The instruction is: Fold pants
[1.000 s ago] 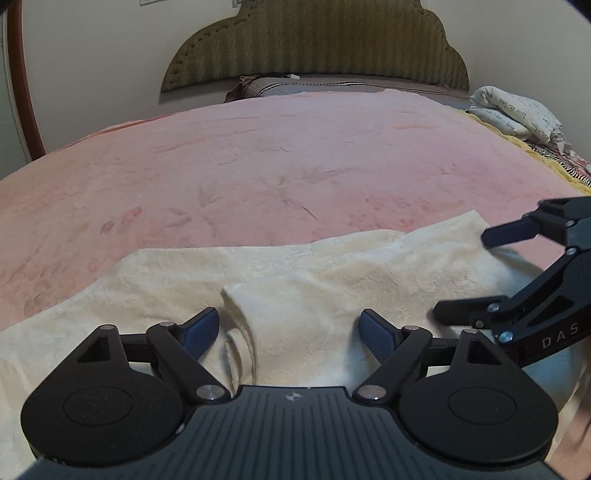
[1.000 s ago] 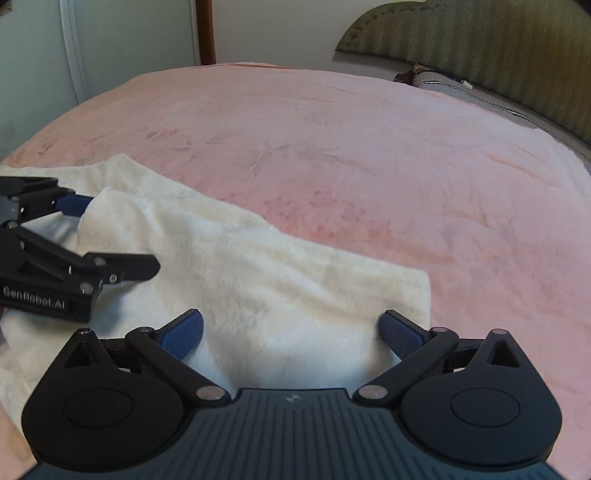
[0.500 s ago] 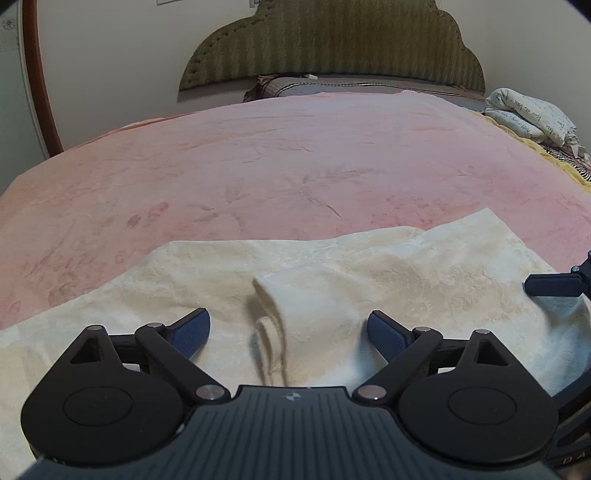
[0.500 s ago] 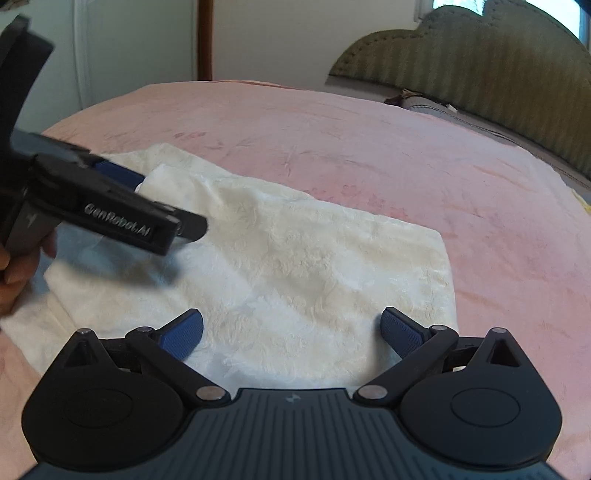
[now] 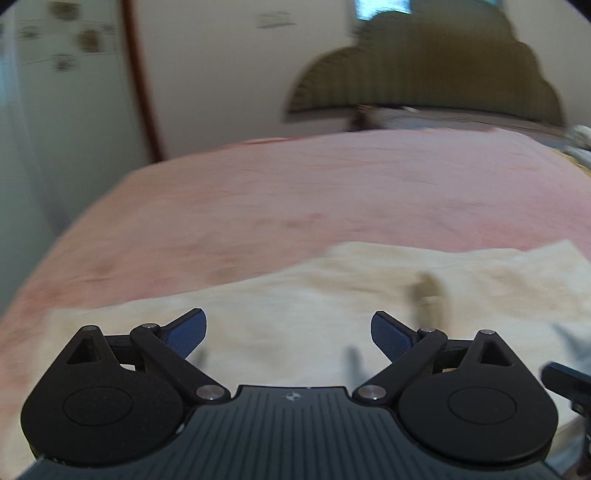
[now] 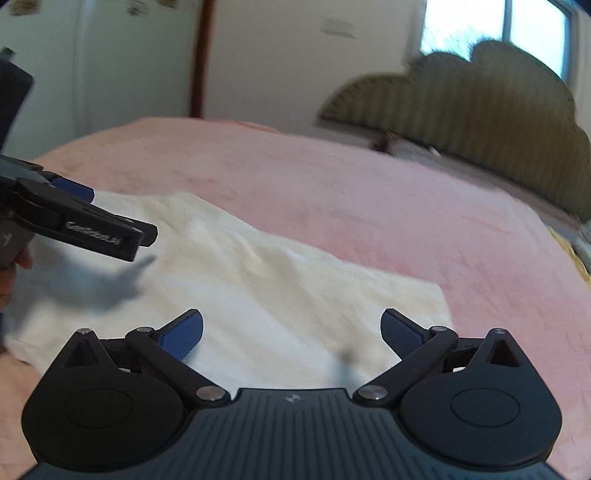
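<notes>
The cream pants [image 5: 332,295] lie folded flat on the pink bedspread [image 5: 295,192], with a small crease toward the right in the left wrist view. They also show in the right wrist view [image 6: 280,280]. My left gripper [image 5: 288,334] is open and empty, raised above the pants' left part; it also shows in the right wrist view [image 6: 110,218] at the left, above the cloth. My right gripper [image 6: 291,334] is open and empty above the pants' near right part. Part of it shows at the lower right edge of the left wrist view [image 5: 565,380].
A green padded headboard [image 6: 480,110] with a pillow [image 5: 424,118] under it stands at the far end of the bed. A wooden door frame [image 5: 138,81] and a white wall are at the left. A window [image 6: 491,26] is above the headboard.
Both grippers have lifted away from the pants and stayed open. The left view has swung left, so the pants now sit further right in it. Both views are motion-blurred.
</notes>
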Action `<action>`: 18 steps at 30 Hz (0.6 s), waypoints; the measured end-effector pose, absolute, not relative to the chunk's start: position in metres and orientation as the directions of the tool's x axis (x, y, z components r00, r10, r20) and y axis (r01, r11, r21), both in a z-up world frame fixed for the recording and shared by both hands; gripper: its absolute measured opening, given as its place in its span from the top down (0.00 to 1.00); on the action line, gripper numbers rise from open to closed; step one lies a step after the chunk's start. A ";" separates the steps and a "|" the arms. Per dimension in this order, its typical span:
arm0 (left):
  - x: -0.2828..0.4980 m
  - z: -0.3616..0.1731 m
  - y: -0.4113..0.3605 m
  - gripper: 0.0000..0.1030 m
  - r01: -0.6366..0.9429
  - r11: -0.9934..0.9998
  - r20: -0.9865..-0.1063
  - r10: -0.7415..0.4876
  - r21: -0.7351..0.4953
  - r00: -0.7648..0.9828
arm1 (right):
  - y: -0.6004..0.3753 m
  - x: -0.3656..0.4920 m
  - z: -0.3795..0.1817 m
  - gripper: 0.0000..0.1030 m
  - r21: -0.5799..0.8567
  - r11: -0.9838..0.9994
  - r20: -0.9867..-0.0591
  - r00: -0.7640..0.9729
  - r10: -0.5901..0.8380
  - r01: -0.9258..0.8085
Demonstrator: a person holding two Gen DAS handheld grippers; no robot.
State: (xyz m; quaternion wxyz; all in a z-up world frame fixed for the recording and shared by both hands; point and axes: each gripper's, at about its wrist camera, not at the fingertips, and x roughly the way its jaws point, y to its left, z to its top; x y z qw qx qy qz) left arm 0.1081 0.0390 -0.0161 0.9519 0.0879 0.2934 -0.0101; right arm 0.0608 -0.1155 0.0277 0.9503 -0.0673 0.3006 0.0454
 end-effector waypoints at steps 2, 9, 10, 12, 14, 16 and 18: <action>0.099 -0.010 0.070 0.04 0.000 0.985 -0.555 0.097 0.174 0.826 | -0.085 0.055 0.032 0.00 -0.160 0.965 -0.541 0.836 0.089 -0.207; 0.054 0.016 0.207 0.05 -0.277 0.961 -0.624 0.212 -0.007 0.752 | 0.021 0.028 0.036 0.00 -0.278 0.819 -0.460 0.818 0.345 -0.502; 0.046 0.018 0.222 0.05 -0.306 0.951 -0.629 0.218 -0.033 0.746 | 0.032 0.024 0.035 0.00 -0.293 0.794 -0.461 0.806 0.371 -0.533; 0.031 0.020 0.247 0.05 -0.332 0.940 -0.651 0.204 -0.078 0.731 | 0.058 0.016 0.030 0.00 -0.338 0.733 -0.468 0.781 0.413 -0.590; 0.018 0.020 0.267 0.05 -0.314 0.936 -0.679 0.127 -0.160 0.723 | 0.080 0.011 0.020 0.00 -0.403 0.675 -0.482 0.771 0.418 -0.618; 0.009 0.015 0.281 0.05 -0.292 0.918 -0.703 0.022 -0.267 0.711 | 0.100 0.005 0.008 0.00 -0.477 0.616 -0.493 0.771 0.403 -0.627; 0.005 0.006 0.292 0.05 -0.270 0.886 -0.715 -0.094 -0.378 0.693 | 0.116 0.003 -0.005 0.00 -0.545 0.564 -0.495 0.781 0.380 -0.620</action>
